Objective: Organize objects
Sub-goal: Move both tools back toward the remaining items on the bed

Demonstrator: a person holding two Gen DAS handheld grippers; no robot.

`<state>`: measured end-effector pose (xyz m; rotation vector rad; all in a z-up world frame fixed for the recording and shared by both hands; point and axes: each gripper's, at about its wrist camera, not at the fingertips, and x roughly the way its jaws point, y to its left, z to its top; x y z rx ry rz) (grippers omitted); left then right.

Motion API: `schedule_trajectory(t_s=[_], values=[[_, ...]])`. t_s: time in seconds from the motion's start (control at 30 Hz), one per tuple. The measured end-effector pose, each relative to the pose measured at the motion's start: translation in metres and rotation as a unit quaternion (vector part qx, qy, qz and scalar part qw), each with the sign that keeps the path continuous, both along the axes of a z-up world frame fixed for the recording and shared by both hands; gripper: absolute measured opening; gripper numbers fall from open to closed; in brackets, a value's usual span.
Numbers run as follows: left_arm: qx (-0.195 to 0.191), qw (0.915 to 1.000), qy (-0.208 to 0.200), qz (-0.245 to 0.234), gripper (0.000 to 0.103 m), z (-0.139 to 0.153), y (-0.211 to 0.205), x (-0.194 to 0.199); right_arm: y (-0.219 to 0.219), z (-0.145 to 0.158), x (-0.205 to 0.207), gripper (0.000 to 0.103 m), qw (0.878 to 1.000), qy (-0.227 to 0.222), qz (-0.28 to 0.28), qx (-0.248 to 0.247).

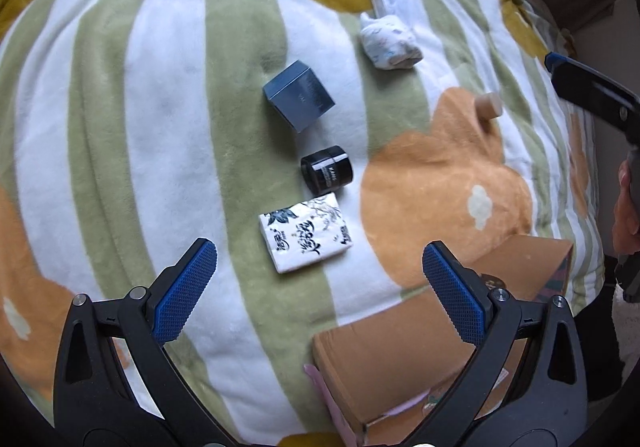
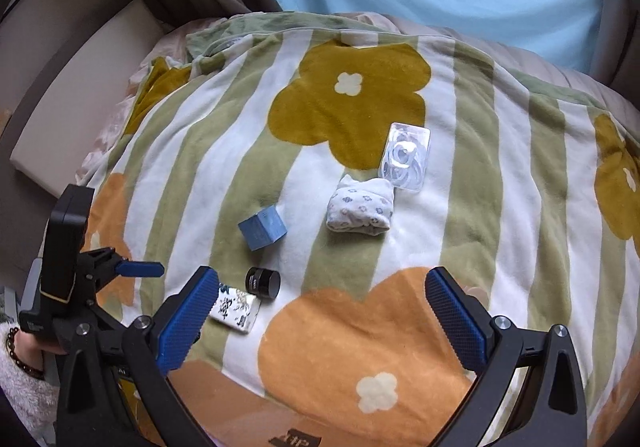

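The tissue pack lies on the blanket just before the black jar, between the empty, wide-open left claw and right claw.

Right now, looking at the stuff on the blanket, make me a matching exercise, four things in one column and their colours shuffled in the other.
Things:
1. box
2. jar
3. tissue pack
4. case

Colours:
A. clear
B. black
C. blue-grey
D. white with black print

Pairs: 1-C, 2-B, 3-D, 4-A
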<state>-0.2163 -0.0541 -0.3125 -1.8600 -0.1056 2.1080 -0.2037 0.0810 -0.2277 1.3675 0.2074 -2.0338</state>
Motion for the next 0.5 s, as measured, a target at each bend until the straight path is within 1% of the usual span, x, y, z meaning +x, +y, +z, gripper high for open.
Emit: schedule_trajectory(t_s=[0.17, 0.23, 0.5], values=[[-0.004, 0.9999, -0.014, 0.006, 0.102, -0.028, 0.003, -0.006, -0.014, -0.027, -0.025, 0.103, 1.000, 0.002, -0.016, 0.005], [0.002, 0.9998, -0.018, 0.012, 0.102, -0.040, 0.004, -0.006, -0.020, -0.037, -0.032, 0.103, 1.000, 0.005, -0.016, 0.007], [0.012, 0.9997, -0.014, 0.013, 0.099, -0.064, 0.010, -0.007, -0.039, -0.075, -0.052, 0.103, 1.000, -0.002, -0.016, 0.025]])
